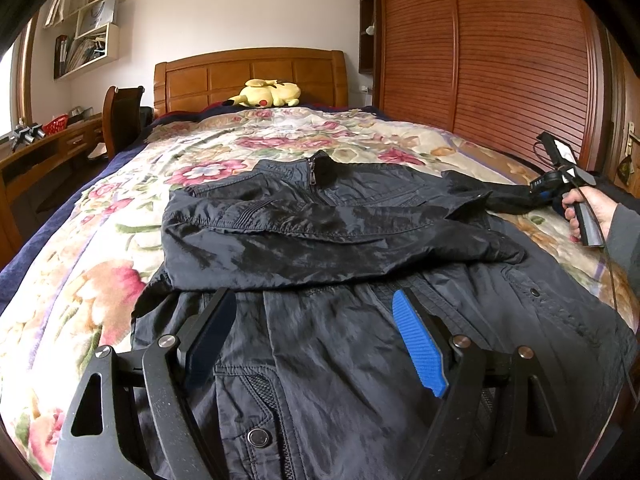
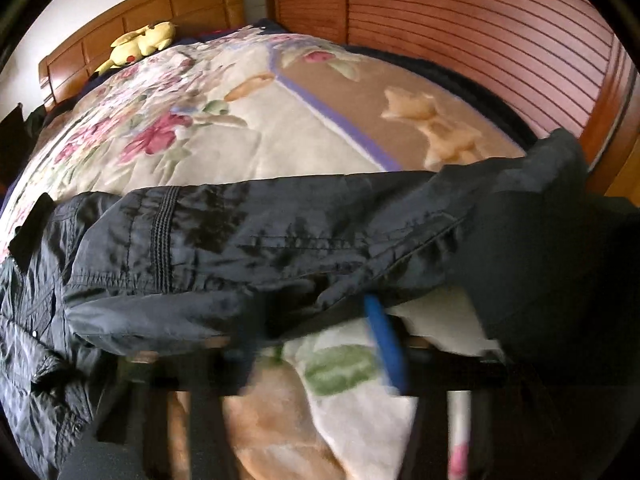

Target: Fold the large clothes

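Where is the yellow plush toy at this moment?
In the left wrist view the yellow plush toy lies at the far end of the bed, against the wooden headboard, well beyond the black jacket.

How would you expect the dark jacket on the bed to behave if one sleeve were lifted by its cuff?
The dark jacket would probably go floppy: its fabric already creases and sags. Its sheen suggests a smooth shell, so folded layers may slide apart. It looks light for its size, yet the body spread over the floral blanket would likely drag behind.
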`<control>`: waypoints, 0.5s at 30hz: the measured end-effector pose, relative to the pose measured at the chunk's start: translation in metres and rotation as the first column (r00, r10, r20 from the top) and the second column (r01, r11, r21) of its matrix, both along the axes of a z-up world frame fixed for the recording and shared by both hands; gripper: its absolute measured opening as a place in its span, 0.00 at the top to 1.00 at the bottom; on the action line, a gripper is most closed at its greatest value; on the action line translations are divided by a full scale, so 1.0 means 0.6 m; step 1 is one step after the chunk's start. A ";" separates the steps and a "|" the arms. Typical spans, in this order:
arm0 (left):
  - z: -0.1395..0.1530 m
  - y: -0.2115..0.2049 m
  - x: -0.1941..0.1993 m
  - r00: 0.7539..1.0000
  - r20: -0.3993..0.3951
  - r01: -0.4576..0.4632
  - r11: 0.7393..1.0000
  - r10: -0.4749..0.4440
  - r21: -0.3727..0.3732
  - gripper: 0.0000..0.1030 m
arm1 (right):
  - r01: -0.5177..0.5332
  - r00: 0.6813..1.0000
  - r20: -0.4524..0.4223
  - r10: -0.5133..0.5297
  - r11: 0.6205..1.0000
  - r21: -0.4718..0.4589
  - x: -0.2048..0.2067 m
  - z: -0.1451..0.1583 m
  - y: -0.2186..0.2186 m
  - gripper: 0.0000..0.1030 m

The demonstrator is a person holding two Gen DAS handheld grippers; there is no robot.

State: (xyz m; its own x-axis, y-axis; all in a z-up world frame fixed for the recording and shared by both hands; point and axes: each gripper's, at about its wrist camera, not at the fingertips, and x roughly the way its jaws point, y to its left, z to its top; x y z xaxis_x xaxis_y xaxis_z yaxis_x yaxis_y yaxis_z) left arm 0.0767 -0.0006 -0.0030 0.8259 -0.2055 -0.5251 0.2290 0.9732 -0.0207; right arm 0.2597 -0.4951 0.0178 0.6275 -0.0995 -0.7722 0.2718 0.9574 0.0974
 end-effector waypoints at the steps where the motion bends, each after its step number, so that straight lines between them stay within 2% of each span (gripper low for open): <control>1: 0.000 0.000 0.001 1.000 -0.002 0.000 1.000 0.000 -0.001 0.21 | -0.012 1.000 0.001 0.012 1.000 -0.005 0.004 -0.002 0.004 0.86; 4: -0.001 0.001 0.001 1.000 -0.006 0.000 1.000 0.000 -0.006 0.21 | -0.062 0.997 0.041 0.065 0.995 -0.076 0.006 0.012 0.026 0.96; 9: -0.001 0.000 0.001 1.000 -0.004 0.001 1.000 -0.001 -0.003 0.21 | -0.110 0.976 0.167 0.137 0.980 -0.164 -0.009 0.070 0.062 0.97; 15: 0.000 0.001 0.000 1.000 0.000 0.001 1.000 -0.001 -0.003 0.21 | -0.197 0.923 0.280 0.263 0.950 -0.242 -0.040 0.146 0.145 0.97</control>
State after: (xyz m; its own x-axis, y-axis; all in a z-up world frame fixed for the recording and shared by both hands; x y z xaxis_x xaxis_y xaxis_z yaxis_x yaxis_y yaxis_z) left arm 0.0767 0.0002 -0.0027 0.8255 -0.2083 -0.5245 0.2304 0.9728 -0.0239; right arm 0.2360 -0.4082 0.1055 0.8537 -0.0595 -0.5174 0.0299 0.9974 -0.0653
